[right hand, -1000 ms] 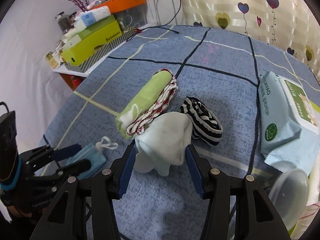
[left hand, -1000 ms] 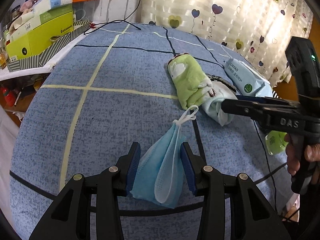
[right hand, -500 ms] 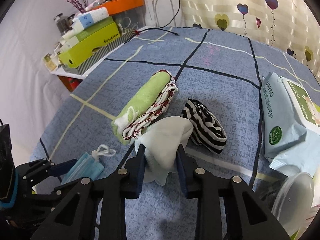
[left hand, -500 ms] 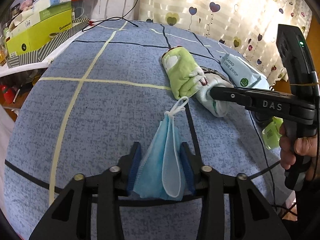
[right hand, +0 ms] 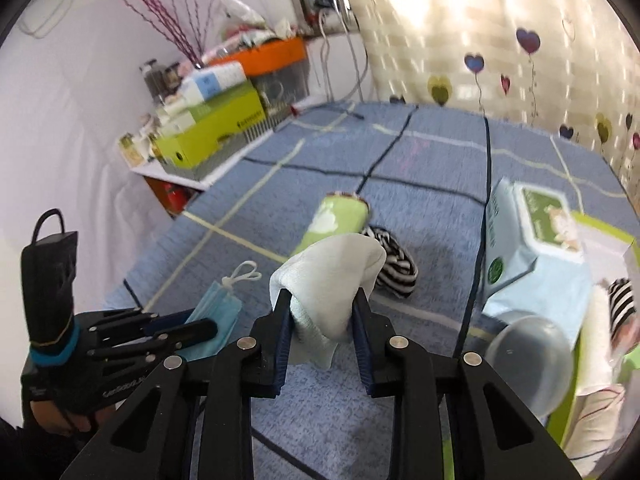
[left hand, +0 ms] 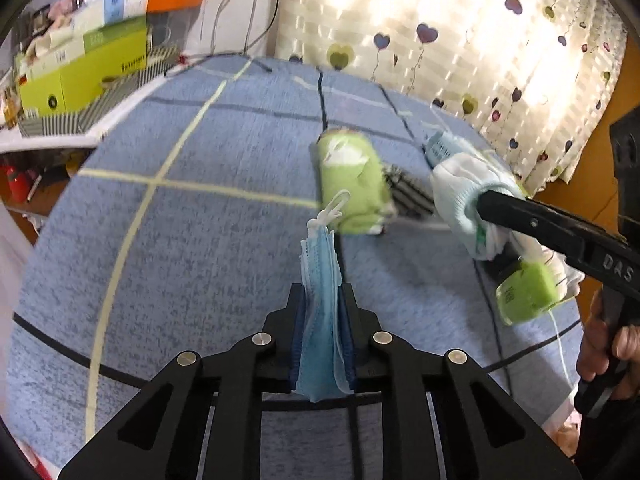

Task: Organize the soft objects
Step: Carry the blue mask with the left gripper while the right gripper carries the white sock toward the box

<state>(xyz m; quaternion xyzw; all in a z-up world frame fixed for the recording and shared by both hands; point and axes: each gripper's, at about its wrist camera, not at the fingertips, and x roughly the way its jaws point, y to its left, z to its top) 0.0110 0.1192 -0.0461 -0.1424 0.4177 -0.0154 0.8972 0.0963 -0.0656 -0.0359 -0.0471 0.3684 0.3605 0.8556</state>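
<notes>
My left gripper is shut on a folded blue face mask, which stands up between the pads with its white ear loop on top. My right gripper is shut on a bundled white sock and holds it clear of the blue bedspread. On the bedspread lie a rolled green sock and, next to it, a black-and-white striped sock. The right wrist view also shows the mask in the left gripper.
A pale blue wet-wipes pack and a clear plastic lid lie at the right of the bed. Green boxes are stacked on a shelf beyond the left edge. A heart-print curtain hangs behind.
Both grippers have closed, the left on the mask and the right on the white sock. Both have then risen, lifting mask and sock off the bedspread.
</notes>
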